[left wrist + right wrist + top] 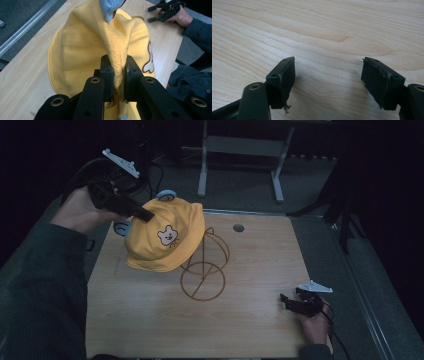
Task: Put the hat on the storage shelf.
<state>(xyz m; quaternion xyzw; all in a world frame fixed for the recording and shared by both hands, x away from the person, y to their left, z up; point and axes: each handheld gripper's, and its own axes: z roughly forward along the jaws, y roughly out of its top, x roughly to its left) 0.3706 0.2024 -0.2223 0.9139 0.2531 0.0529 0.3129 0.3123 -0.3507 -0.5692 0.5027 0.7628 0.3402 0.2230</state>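
Yellow hat (165,237): bear patch, blue ears; draped over wire stand (203,270) on counter (260,270). Left claw (145,215): pinched tight on a fold of the hat. Right claw (286,301): spread wide, empty, low over counter, well apart.

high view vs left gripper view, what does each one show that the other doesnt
High view alone: the wire hat stand beside the hat, the hat's bear face patch, and the table's round hole.

Left gripper view alone: up close, the left hand-held gripper pinching a fold of yellow fabric between its pads.

Both: the yellow hat lifted off the wooden table, and the right hand-held gripper resting low at the table's edge, jaws open and empty.
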